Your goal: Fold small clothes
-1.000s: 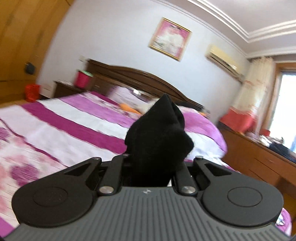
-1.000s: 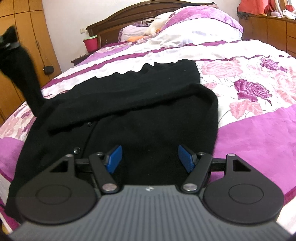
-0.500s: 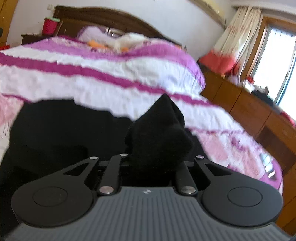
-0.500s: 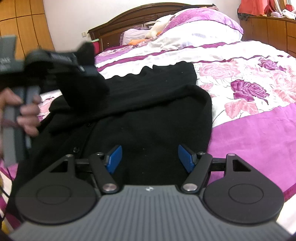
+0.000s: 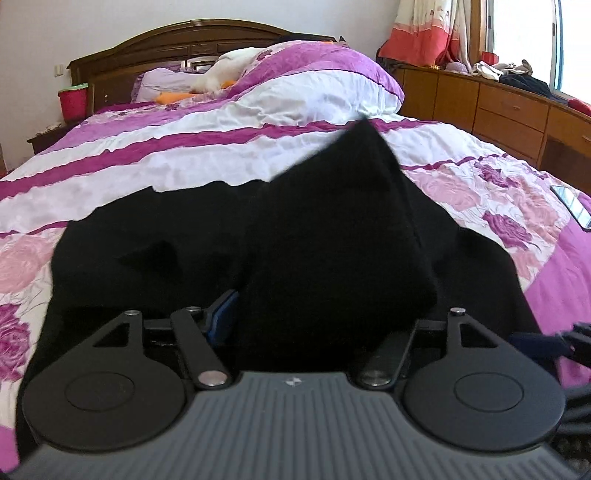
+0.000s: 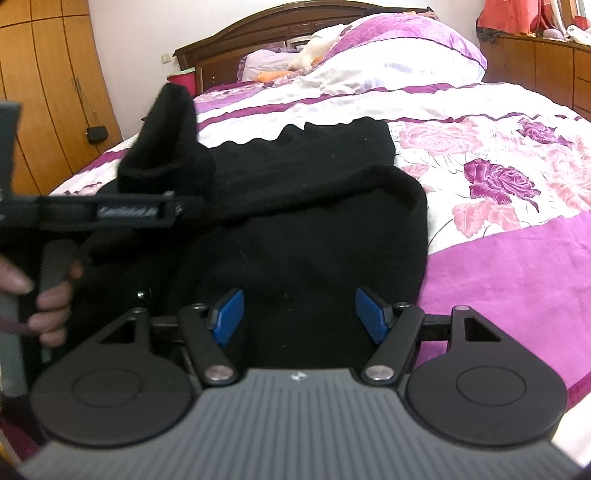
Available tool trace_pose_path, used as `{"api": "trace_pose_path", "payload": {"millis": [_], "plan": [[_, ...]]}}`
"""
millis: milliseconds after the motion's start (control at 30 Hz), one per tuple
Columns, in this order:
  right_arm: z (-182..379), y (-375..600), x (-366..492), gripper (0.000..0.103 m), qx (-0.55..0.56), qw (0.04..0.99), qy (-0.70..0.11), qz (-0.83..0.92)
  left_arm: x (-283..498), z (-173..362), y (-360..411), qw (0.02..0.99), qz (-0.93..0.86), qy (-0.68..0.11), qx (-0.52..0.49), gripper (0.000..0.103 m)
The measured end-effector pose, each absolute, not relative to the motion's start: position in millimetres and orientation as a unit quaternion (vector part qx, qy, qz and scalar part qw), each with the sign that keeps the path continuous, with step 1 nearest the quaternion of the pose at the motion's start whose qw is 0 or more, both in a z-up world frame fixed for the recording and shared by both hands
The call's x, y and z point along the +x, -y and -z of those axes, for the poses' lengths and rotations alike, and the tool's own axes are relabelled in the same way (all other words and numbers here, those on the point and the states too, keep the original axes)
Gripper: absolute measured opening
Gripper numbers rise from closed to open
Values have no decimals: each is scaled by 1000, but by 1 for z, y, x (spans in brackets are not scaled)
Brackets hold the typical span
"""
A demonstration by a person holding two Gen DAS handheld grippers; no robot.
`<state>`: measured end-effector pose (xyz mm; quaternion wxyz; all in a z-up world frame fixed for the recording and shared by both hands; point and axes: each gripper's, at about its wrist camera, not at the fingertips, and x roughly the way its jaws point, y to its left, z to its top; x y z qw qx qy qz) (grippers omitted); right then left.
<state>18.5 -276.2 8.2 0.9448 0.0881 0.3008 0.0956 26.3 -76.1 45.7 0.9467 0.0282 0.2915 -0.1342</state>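
One sleeve (image 5: 332,236) hides left gripper's (image 5: 314,321) right pad — jaws opening, blurred.

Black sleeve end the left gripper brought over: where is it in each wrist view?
Left wrist: sleeve end fills centre, rising between the opening fingers.
Right wrist: upper left, above the left gripper.
Shared landmark: wooden headboard.

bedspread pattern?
The bedspread is white with magenta stripes and pink-purple roses, clearest in the right wrist view.
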Motion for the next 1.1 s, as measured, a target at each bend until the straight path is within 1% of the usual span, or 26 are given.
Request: {"api": "trace_pose_path", "payload": {"millis": [133, 600, 800, 933, 1100], "plan": [[-8, 273, 20, 69, 85, 945, -303, -89, 12, -54, 61, 948, 121, -294, 17, 76], [-19, 273, 19, 69, 98, 943, -310, -78, -21, -81, 4, 960, 43, -275, -21, 79], [-28, 269, 18, 69, 93, 946, -301, -75, -28, -85, -24, 966, -11, -257, -35, 82], [-35, 266, 21, 69, 84, 949, -293, -74, -28, -82, -46, 962, -27, -266, -59, 82], [-42, 266, 29, 69, 95, 950, -288, -71, -30, -73, -61, 960, -41, -271, -62, 83]]}}
